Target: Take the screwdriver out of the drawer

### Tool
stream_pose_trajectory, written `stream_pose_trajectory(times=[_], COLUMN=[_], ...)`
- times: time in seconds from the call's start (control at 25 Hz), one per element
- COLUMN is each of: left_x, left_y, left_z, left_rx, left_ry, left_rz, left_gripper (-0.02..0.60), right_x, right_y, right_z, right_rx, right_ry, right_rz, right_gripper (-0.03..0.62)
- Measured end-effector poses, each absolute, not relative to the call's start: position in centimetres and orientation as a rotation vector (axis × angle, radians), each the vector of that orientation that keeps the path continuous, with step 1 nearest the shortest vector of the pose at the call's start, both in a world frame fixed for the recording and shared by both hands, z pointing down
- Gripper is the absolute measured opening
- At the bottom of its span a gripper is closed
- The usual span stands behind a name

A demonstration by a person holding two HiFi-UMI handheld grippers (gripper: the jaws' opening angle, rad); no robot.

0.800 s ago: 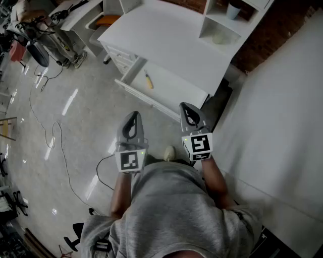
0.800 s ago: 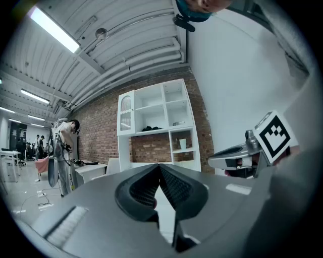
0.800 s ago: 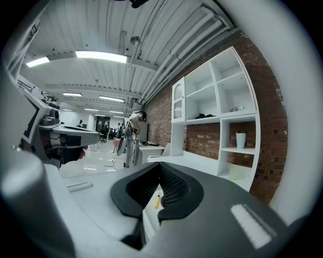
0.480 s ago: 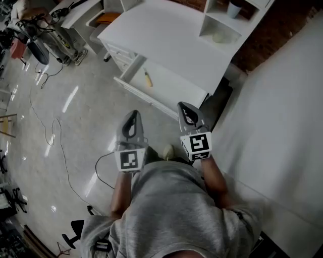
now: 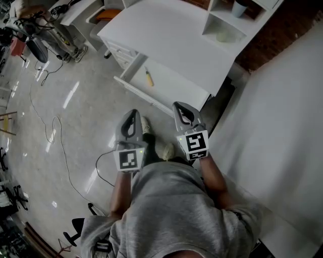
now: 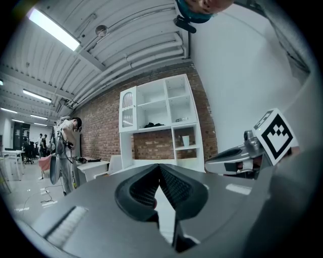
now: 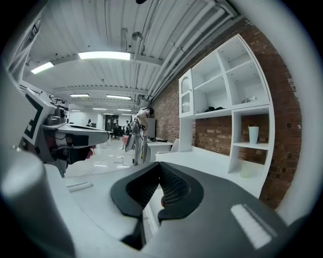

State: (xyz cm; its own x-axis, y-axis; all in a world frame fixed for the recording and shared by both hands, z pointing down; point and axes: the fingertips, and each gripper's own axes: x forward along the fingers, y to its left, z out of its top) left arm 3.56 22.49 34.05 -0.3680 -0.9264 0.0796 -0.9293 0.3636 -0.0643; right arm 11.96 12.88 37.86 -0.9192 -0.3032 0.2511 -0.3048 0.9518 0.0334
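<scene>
Toward the open white drawer's (image 5: pixel 177 88) left end, we should part the closed grey right gripper (image 5: pixel 177 106) (grey left gripper (image 5: pixel 132 113) closed too, both empty) over the yellow-handled screwdriver (image 5: pixel 148 78).

A white desk (image 5: pixel 166 35) stood at 12 o'clock, its drawer (image 5: pixel 176 88) pulled open; a screwdriver (image 5: pixel 148 78) lay in the drawer's left end. A shelf (image 5: pixel 208 20) at 1 o'clock held a cup (image 5: pixel 238 8). At 9 o'clock, cables (image 5: pixel 58 138) trailed over the floor (image 5: pixel 86 111)

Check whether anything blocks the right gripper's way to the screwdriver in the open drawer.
Nothing visible blocks it. The screwdriver lies alone in the open drawer, uncovered. Only the drawer's low front wall lies between it and the right gripper, whose fingers are shut.
</scene>
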Motion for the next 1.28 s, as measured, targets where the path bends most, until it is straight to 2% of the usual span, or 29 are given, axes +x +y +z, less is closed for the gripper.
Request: stream_pose_trajectory(times=[0.64, 1.28], left_x=[-10.3, -21.8], left_y=[13.1, 5.8], left_z=[39.1, 49.6], left_rx=[1.692, 1.626], left_ry=[-2.45, -2.239], left_rz=[0.146, 0.214], left_gripper=[0.012, 0.012], right_x=[-2.5, -14.6], right_y=[4.1, -1.8], right_z=[42.3, 52.9], right_rx=[0.408, 0.339], right_ry=[-2.741, -2.567], right_rz=[0.06, 0.186], right_gripper=[0.003, 0.003])
